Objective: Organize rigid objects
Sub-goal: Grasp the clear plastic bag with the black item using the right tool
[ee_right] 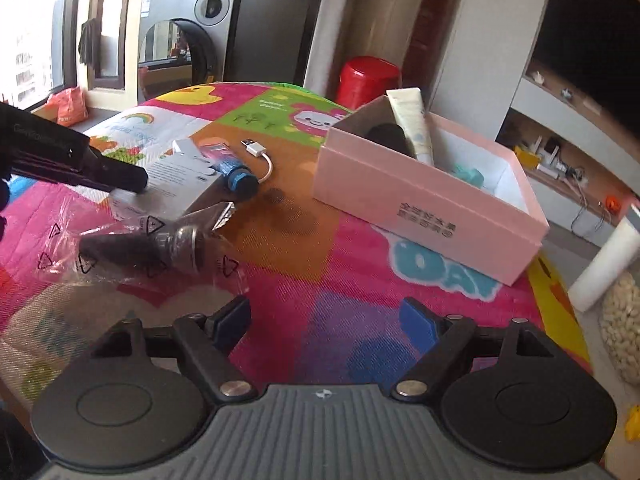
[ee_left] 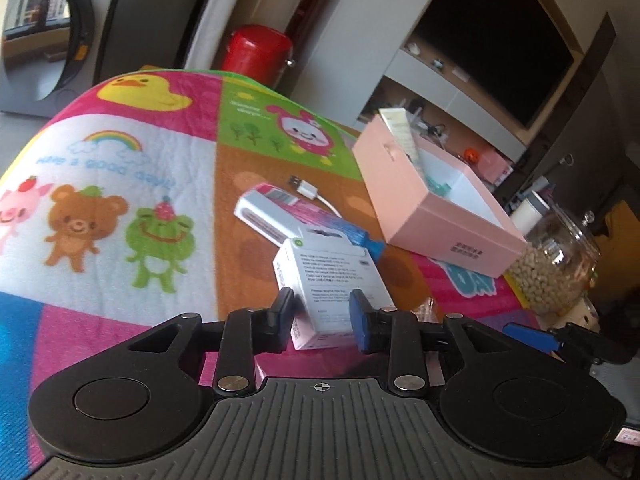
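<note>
My left gripper (ee_left: 322,312) is shut on a small white printed box (ee_left: 336,280), seen too in the right wrist view (ee_right: 176,184), where the left gripper (ee_right: 120,178) reaches in from the left. Behind the box lie a pink and blue tube (ee_left: 320,220) and a white USB adapter cable (ee_left: 308,191). An open pink box (ee_left: 436,216) at the right holds a cream tube (ee_right: 412,124), a dark object and a teal item. My right gripper (ee_right: 326,322) is open and empty above the cloth. A dark object in clear plastic wrap (ee_right: 140,252) lies to its left.
The table wears a colourful cartoon cloth (ee_left: 120,184). A red canister (ee_left: 256,50) stands behind the far edge. A glass jar of beans (ee_left: 556,264) and a white cylinder (ee_right: 604,264) stand off the right edge. A washing machine (ee_right: 188,36) is behind.
</note>
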Demonstrator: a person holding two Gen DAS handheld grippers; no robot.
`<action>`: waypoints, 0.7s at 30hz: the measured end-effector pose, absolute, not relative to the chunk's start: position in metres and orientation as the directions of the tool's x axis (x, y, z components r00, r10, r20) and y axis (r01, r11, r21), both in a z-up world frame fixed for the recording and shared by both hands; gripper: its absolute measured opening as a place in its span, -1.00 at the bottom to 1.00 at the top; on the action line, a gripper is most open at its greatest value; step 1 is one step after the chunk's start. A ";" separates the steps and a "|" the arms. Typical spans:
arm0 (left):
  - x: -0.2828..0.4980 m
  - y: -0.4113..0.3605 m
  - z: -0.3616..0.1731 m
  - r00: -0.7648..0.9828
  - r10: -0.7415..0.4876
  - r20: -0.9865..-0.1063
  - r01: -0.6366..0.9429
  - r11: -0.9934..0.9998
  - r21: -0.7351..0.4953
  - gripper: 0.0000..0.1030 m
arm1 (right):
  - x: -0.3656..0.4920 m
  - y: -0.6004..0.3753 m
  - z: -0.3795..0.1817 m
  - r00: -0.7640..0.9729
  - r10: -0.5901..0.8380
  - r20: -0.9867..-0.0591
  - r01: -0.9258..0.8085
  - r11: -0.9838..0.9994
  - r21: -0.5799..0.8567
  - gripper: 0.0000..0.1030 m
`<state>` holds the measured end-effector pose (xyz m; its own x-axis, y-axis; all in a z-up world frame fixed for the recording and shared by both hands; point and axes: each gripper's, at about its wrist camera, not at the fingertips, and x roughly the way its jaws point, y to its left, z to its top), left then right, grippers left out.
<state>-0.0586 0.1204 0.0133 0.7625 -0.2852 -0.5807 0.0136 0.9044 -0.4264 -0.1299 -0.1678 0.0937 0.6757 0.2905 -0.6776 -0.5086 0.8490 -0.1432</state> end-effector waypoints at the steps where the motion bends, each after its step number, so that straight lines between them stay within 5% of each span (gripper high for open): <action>1: -0.058 0.115 0.014 0.752 -0.310 -0.581 0.039 0.902 -0.430 -0.36 | -0.132 -0.176 0.097 0.658 0.330 -0.676 -0.522 0.847 -0.094 0.59; 5: -0.063 0.111 0.022 0.767 -0.301 -0.567 0.047 0.907 -0.418 -0.38 | -0.149 -0.183 0.109 0.580 0.487 -0.653 -0.631 0.775 0.018 0.59; 12: -0.068 0.139 0.037 0.803 -0.049 -0.594 -0.172 0.935 -0.309 -0.38 | -0.167 -0.130 0.120 0.598 0.534 -0.598 -0.729 0.672 -0.129 0.59; 21: -0.072 0.153 0.038 0.806 -0.022 -0.592 -0.216 0.920 -0.328 -0.38 | -0.171 -0.056 0.088 0.629 0.470 -0.619 -0.749 0.581 -0.320 0.57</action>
<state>-0.0719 0.1530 0.0383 0.8055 -0.0219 -0.5922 -0.2162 0.9195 -0.3282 -0.1714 -0.0557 0.0883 0.6293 0.4699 -0.6190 -0.7485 0.5808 -0.3201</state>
